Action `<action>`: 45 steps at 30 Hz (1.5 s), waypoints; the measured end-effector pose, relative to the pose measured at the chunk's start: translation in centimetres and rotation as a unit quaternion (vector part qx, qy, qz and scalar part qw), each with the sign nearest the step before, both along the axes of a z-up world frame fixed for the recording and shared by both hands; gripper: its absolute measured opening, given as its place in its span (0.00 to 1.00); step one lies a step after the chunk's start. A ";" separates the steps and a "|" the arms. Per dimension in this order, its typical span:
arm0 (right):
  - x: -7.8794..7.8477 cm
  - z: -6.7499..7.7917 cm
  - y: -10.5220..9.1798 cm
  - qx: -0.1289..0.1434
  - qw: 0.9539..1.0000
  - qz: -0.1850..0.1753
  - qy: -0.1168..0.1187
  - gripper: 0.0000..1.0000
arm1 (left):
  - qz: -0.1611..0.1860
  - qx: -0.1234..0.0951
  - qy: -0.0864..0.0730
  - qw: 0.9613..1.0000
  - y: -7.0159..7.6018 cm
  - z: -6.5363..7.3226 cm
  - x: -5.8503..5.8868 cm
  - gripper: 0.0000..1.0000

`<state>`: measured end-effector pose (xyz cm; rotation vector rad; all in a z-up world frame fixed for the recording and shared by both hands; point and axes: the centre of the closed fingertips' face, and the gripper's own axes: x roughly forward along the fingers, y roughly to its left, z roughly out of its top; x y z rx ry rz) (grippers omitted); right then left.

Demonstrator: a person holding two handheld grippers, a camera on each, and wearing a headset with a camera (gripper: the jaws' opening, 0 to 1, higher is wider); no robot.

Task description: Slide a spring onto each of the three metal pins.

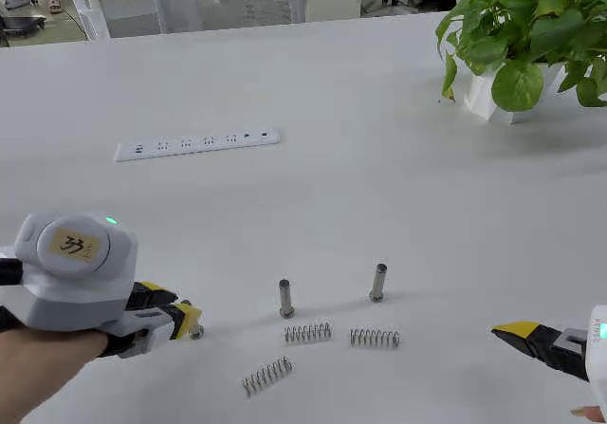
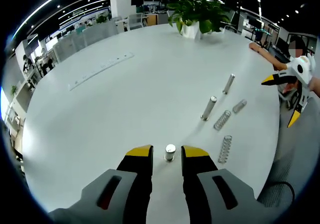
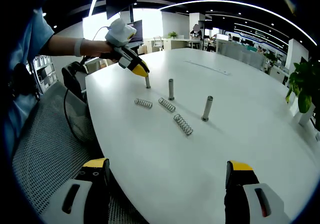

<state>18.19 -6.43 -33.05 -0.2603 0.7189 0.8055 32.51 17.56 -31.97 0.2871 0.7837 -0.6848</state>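
Pins, three of them, stand upright on the white desk [image 1: 398, 177]. I take the middle pin [image 1: 285, 297] as my reference. Left of it and a little nearer to me stands the left pin [image 2: 170, 152]. The jaws of the left gripper [image 1: 182, 321] are spread on both sides of this pin, and I see a narrow gap on each side, so they stand apart from it. Right of the middle pin stands the third pin [image 1: 377, 283]. Three springs lie flat in front of the middle pin: one [image 1: 307, 332] just beside its foot, one [image 1: 375, 338] further right, one [image 1: 266, 375] nearer to me. Far right of the middle pin, at the desk edge, the right gripper [image 3: 167, 165] has its jaws wide apart.
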 end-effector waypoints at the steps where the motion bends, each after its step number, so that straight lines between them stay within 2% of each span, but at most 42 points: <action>1: 0.0 0.0 0.0 0.000 1.000 0.000 0.000 0.97 | -0.001 -0.001 -0.002 1.000 -0.1 0.0 0.0 0.22; 5: 0.0 0.0 0.0 0.000 1.000 -0.001 -0.001 0.97 | -0.007 -0.003 -0.011 1.000 -0.3 0.1 0.2 0.34; 9: 0.1 0.1 -0.1 0.000 1.000 -0.001 -0.002 0.97 | -0.013 -0.012 -0.016 1.000 -0.7 0.2 0.2 0.46; 13: 0.1 0.1 -0.1 -0.001 1.000 0.000 -0.002 0.97 | -0.024 -0.023 -0.028 0.999 -1.2 0.5 0.2 0.58; 15: 0.1 0.1 -0.1 0.000 1.000 0.000 -0.003 0.97 | -0.033 -0.034 -0.027 0.999 -1.6 0.7 -0.2 0.64; 23: 0.2 0.2 -0.1 -0.002 1.000 0.001 -0.003 0.98 | -0.068 -0.040 -0.049 0.996 -2.3 1.1 -0.9 0.83; 29: 0.2 0.3 -0.2 -0.004 1.000 0.003 -0.004 0.98 | -0.074 -0.050 -0.058 0.994 -2.4 1.4 -1.1 0.98; 31: 0.2 0.4 -0.2 -0.005 1.000 0.003 -0.005 0.98 | -0.074 -0.056 -0.051 0.994 -2.4 1.4 -1.3 0.99; 35: 0.3 0.5 -0.3 -0.007 1.000 0.004 -0.006 0.98 | -0.071 -0.062 -0.054 0.994 -2.2 1.8 -1.5 0.99; 38: 0.3 0.5 -0.3 -0.008 1.000 0.005 -0.006 0.98 | -0.063 -0.073 -0.058 0.994 -1.9 2.2 -1.4 0.99; 45: 0.6 0.7 -0.3 -0.008 1.000 0.008 -0.009 0.98 | -0.062 -0.084 -0.075 0.992 -1.5 3.1 -2.2 0.99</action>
